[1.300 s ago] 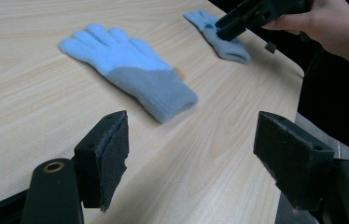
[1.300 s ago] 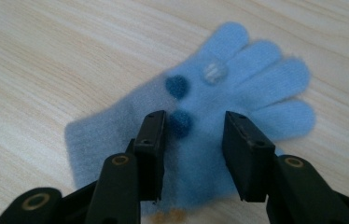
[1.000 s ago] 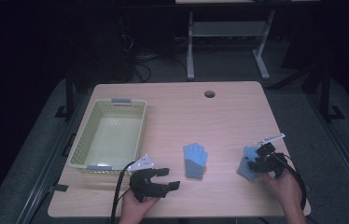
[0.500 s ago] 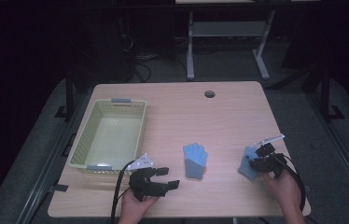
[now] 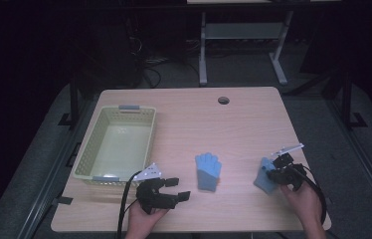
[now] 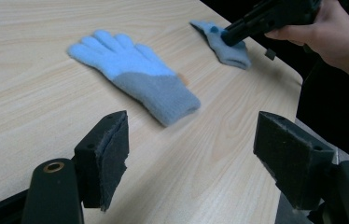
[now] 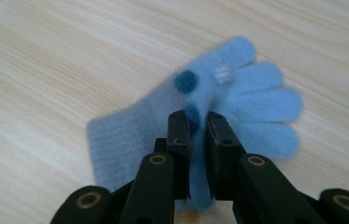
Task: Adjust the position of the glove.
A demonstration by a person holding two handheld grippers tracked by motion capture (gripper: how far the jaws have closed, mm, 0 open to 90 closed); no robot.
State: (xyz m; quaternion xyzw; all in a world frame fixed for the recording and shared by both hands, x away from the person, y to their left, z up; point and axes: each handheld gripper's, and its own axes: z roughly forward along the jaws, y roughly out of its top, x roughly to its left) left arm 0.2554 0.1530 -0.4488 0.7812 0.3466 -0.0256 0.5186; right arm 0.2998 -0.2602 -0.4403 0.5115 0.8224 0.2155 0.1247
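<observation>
Blue glove (image 7: 186,121) near the table's right edge (image 5: 301,149) is pinched by the just-closing right gripper (image 7: 198,123); left gripper (image 6: 191,154) fingers gape.

Two black jaws of the left tool (image 6: 191,158) rise from the bottom edge, standing wide apart with bare wood between them. Beyond them a light blue glove (image 6: 135,77) lies flat on the pale bench (image 6: 32,42), fingers spread toward the far left, its greyer cuff toward the jaws. Farther off, near the bench's right edge, a second blue glove (image 6: 231,51) lies under the tip of the right tool (image 6: 226,37), held by a hand (image 6: 326,35); it seems to be pinched there, though the contact is small and hard to read.
</observation>
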